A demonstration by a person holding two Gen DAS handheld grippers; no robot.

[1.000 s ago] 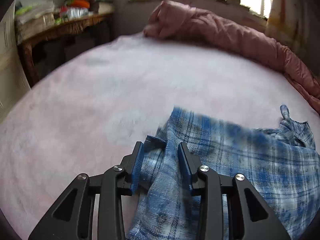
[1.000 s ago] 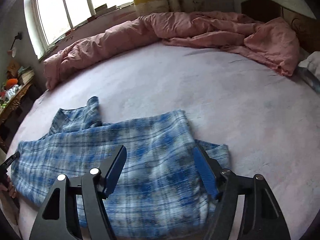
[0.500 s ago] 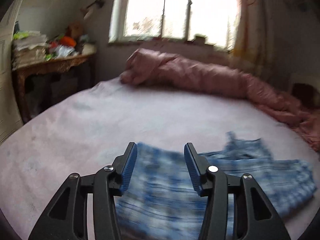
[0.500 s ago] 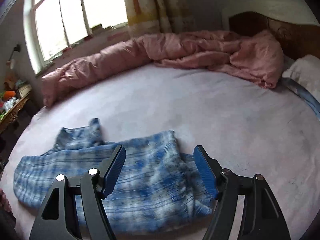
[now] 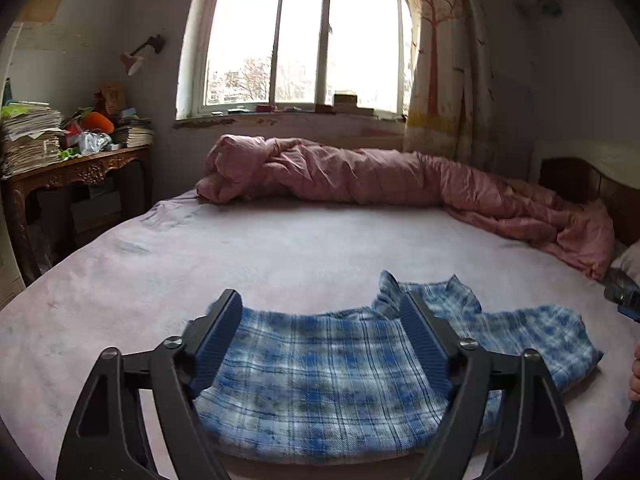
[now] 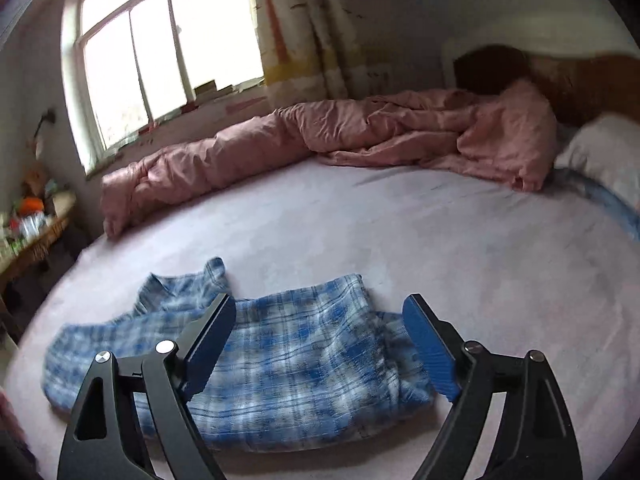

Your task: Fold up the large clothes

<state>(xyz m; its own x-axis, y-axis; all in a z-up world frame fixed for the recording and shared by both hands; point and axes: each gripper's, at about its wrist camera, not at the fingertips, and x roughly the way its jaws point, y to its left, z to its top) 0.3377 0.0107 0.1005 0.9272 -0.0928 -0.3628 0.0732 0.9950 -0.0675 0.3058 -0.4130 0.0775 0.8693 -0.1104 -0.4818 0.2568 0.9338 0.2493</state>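
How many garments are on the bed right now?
1: a blue plaid shirt lying folded near the front edge of the bed, below both open tongs. Anything under the pink duvet along the far side would be hidden.

A crumpled pink quilt [image 5: 360, 176] lies along the far edge of the pale pink bed [image 5: 280, 248], under a white-framed window with 3 panes [image 5: 304, 44]. A carved wooden worktop [image 5: 76, 168] to the left carries stacked papers [image 5: 28, 136]. A tree-patterned curtain [image 5: 444, 60] hangs right of the window.
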